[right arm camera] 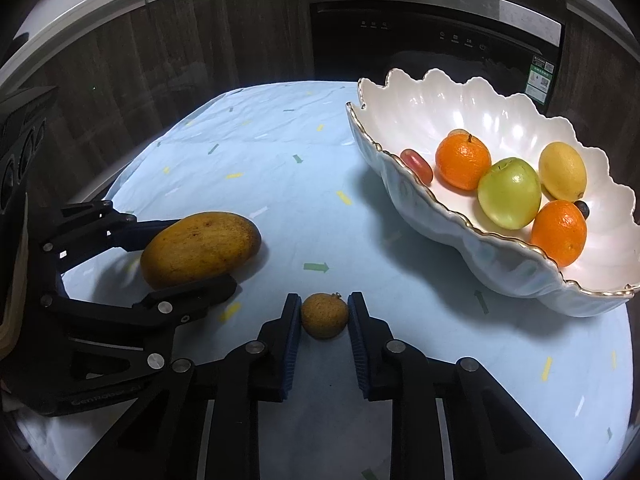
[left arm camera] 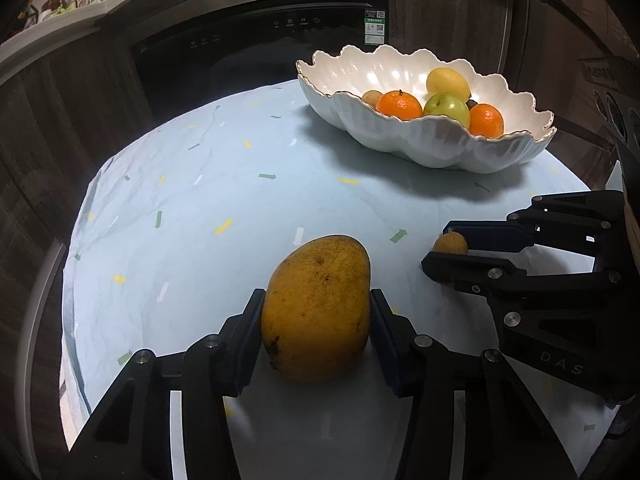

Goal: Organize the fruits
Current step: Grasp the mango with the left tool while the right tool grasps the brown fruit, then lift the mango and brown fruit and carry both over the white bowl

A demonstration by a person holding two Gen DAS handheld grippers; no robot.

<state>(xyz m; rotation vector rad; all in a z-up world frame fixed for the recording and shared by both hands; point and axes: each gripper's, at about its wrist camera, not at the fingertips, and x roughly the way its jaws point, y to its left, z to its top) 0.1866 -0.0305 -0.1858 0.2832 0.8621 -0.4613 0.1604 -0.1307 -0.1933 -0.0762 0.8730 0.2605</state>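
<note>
Left wrist view
- The left gripper (left arm camera: 316,312) has its two pads pressed against the sides of the mango (left arm camera: 316,308), clamped on it; the mango's underside and the cloth right beneath it are hidden by the fruit itself.
- The right gripper (left arm camera: 444,250) reaches in from the right of the mango, and its body is cut off by the frame edge. A small brown round fruit (left arm camera: 451,244), perhaps a longan, sits between its fingers; from here I cannot tell whether the fingers touch it.
- The scalloped white bowl (left arm camera: 400,136) stands well beyond the mango, toward the far right of the pale blue tablecloth (left arm camera: 200,208). Its near wall hides the lower parts of two tangerines (left arm camera: 399,105), a green apple (left arm camera: 447,109) and a lemon (left arm camera: 447,85); a dark little fruit behind the apple is too covered to name.
- Left of the mango and between mango and bowl the cloth lies bare; its far edge meets a dark oven front (left arm camera: 256,40).

Right wrist view
- The right gripper (right arm camera: 325,316) brackets the small brown round fruit (right arm camera: 325,316) with narrow gaps showing at both sides, so the claw is apart.
- The mango (right arm camera: 200,248) lies left of it, in the left gripper (right arm camera: 188,256), whose far finger is mostly hidden behind the mango.
- The bowl (right arm camera: 400,200) sits right of the mango, its right rim near the cloth's edge; a red grape (right arm camera: 418,166) rests against its near wall.
</note>
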